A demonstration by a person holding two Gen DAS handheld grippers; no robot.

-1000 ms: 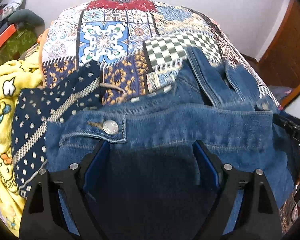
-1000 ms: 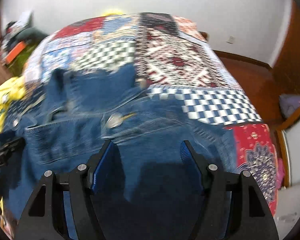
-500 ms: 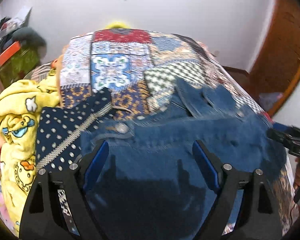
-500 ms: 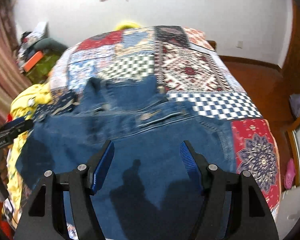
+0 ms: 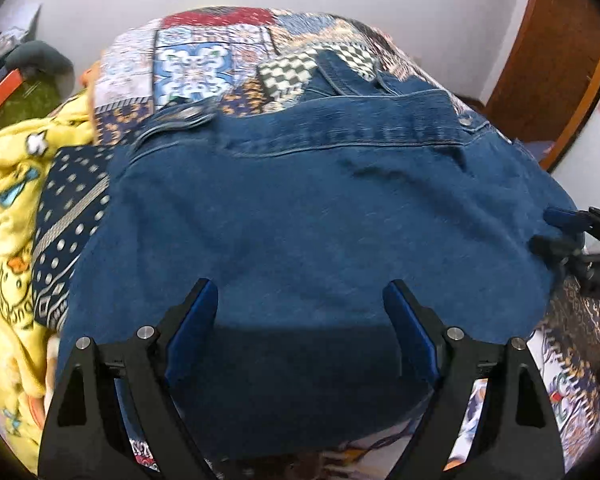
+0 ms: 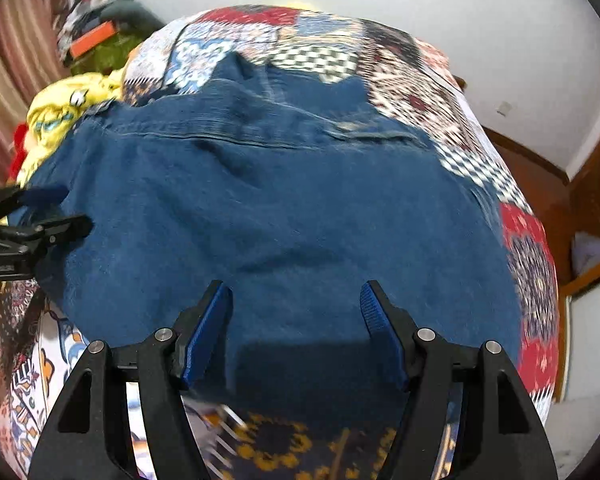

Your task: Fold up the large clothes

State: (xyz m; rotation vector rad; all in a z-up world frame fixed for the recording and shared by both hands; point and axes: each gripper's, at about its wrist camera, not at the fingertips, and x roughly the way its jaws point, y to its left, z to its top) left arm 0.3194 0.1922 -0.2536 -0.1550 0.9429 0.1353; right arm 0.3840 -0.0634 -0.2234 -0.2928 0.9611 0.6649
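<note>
Garment: denim jacket (image 5: 300, 208) spread flat on bed (image 6: 528, 248), no fold visible yet.
Left tongs (image 5: 300, 312): wide open, empty.
Right tongs (image 6: 296, 308): open, empty.
Left to do: all folds.

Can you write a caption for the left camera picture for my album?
Open left tool over a blue denim garment spread on a patchwork bedspread.

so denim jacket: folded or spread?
Spread, mostly: the denim jacket lies broad across the patchwork bedspread, back panel up; no finished fold visible.

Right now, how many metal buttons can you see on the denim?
2: one button at the denim garment's far-left corner, one button near its far-right corner. Folds may hide others.
</note>
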